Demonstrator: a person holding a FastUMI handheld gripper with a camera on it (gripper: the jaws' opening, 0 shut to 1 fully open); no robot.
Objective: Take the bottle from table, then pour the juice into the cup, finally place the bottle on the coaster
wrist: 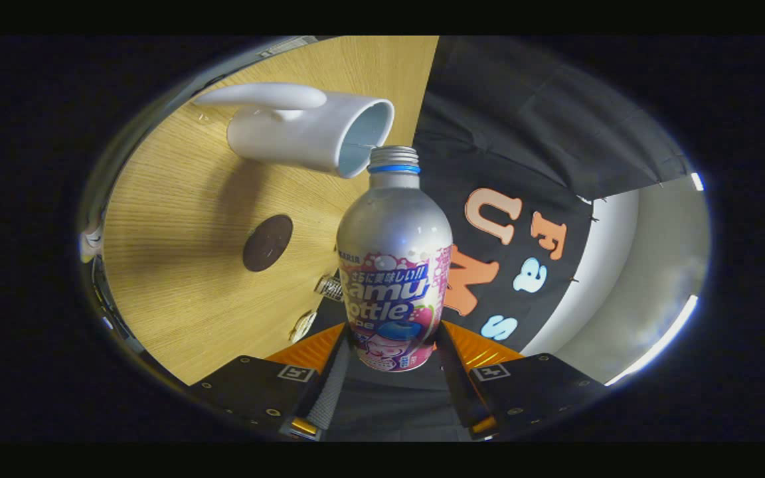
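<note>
Hand-held gripper (392, 362): clenched on the bottle, one finger pressing each side of its lower body.
Bottle (394, 252): one; uncapped, threaded neck level with the cup's rim; base hidden between the fingers.
Cup (309, 129): one; white, handled, mouth facing the bottle's neck; contents hard to make out.
Coaster (267, 243): one; dark, round, on the wooden surface (176, 265), well apart from the cup.
</note>
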